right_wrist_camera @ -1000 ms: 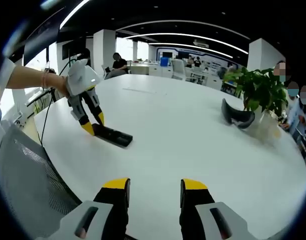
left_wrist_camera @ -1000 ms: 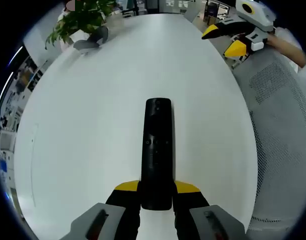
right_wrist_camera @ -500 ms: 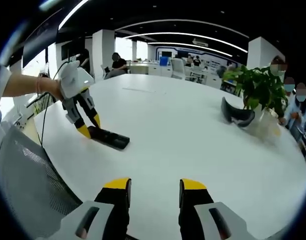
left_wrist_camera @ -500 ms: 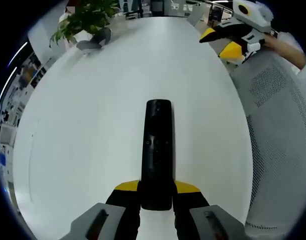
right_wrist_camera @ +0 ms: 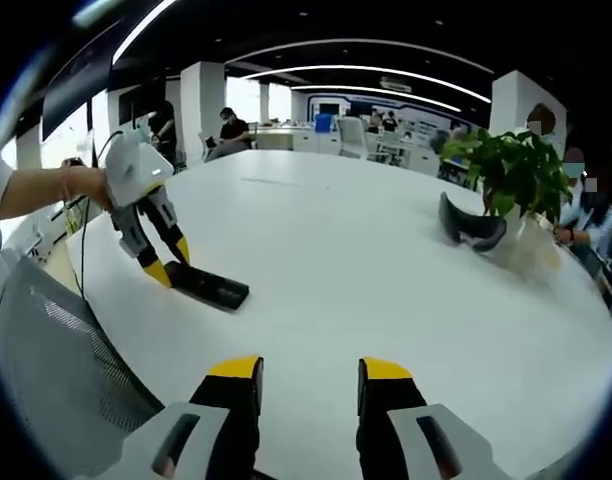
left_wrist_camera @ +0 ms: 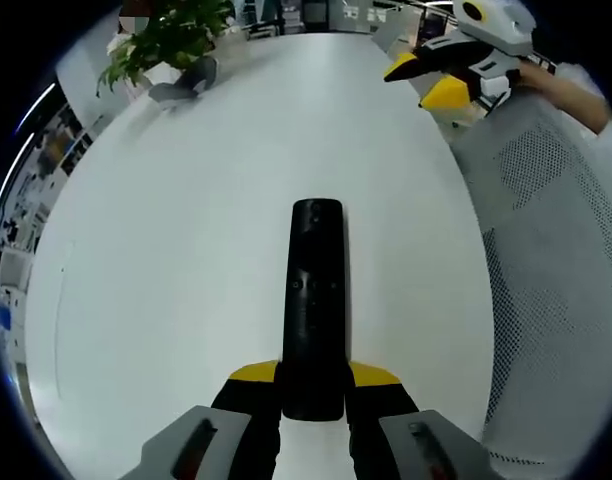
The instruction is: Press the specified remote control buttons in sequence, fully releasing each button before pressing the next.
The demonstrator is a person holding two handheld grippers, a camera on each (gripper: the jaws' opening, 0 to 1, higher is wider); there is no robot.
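Left fingers (left_wrist_camera: 254,373) clamp remote (left_wrist_camera: 313,300), right gripper (right_wrist_camera: 310,372) spread, plant (right_wrist_camera: 514,171) behind.

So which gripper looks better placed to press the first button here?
Probably the right gripper: its jaws are open and empty, off the table, while the left gripper is clamped on the remote.

No readable text, labels, brands or numbers, button markings too small
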